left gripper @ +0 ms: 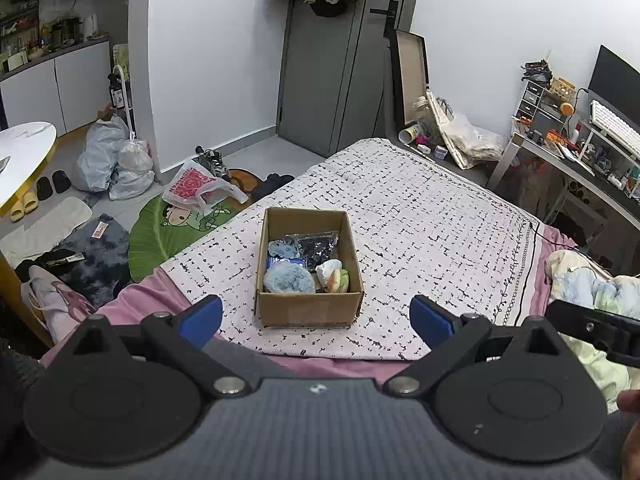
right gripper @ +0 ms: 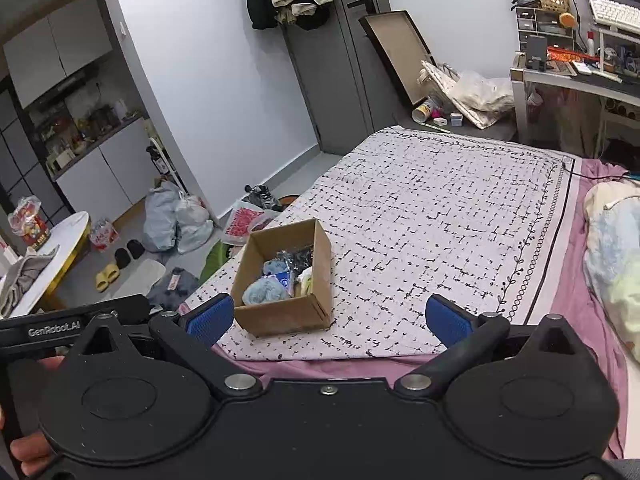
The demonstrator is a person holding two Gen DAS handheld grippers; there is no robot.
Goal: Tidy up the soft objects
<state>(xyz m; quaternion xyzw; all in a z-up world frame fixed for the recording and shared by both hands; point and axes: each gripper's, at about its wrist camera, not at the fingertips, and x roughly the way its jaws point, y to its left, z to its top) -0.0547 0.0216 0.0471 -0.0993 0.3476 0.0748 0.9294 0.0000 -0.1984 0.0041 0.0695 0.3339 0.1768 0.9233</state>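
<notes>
An open cardboard box (left gripper: 308, 304) stands on the white patterned blanket (left gripper: 420, 216) on the bed. Inside lie a fluffy light-blue soft item (left gripper: 289, 277), a dark speckled pouch (left gripper: 316, 246), a small blue plush (left gripper: 281, 249) and a white and green-yellow soft item (left gripper: 334, 274). My left gripper (left gripper: 316, 318) is open and empty, just in front of the box. My right gripper (right gripper: 330, 316) is open and empty, with the box (right gripper: 286, 316) just beyond its left finger. The fluffy blue item (right gripper: 264, 291) shows in that box too.
A pile of pale bedding (right gripper: 612, 256) lies on the pink sheet at the right. A desk with a keyboard (left gripper: 612, 122) stands past the bed's right side. Bags (left gripper: 112, 160), slippers and a green leaf mat (left gripper: 160, 236) litter the floor on the left. A grey door (left gripper: 320, 80) is behind.
</notes>
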